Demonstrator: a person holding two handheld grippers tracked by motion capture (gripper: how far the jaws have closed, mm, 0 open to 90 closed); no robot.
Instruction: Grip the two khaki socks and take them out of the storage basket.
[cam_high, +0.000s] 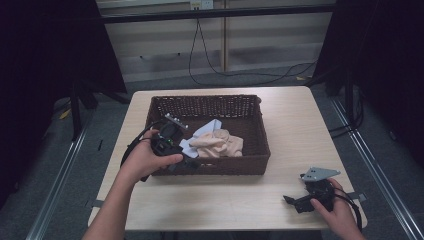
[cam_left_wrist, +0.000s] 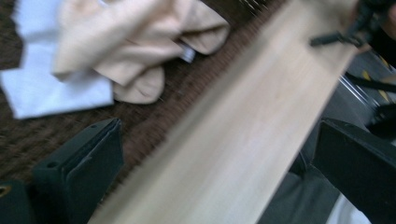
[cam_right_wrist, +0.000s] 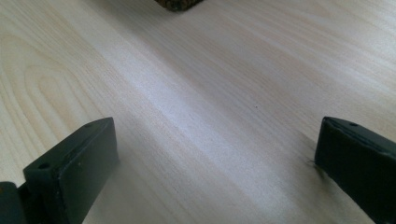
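My left gripper hangs over the basket's near wall w/ jaws spread, nothing held; the beige cloth lies inside, atop a white one. Looks like the reach-in step: next I'd need to dip lower & pinch a fold. Right gripper rests unclenched on the table.

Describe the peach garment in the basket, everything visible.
The peach garment is soft, crumpled fabric, bunched in a loose heap on the floor of the brown wicker basket. It lies partly over a pale blue cloth. The left gripper view shows rounded folds and a small white tag. The open left tongs sit at the basket's front wall, not gripping it.
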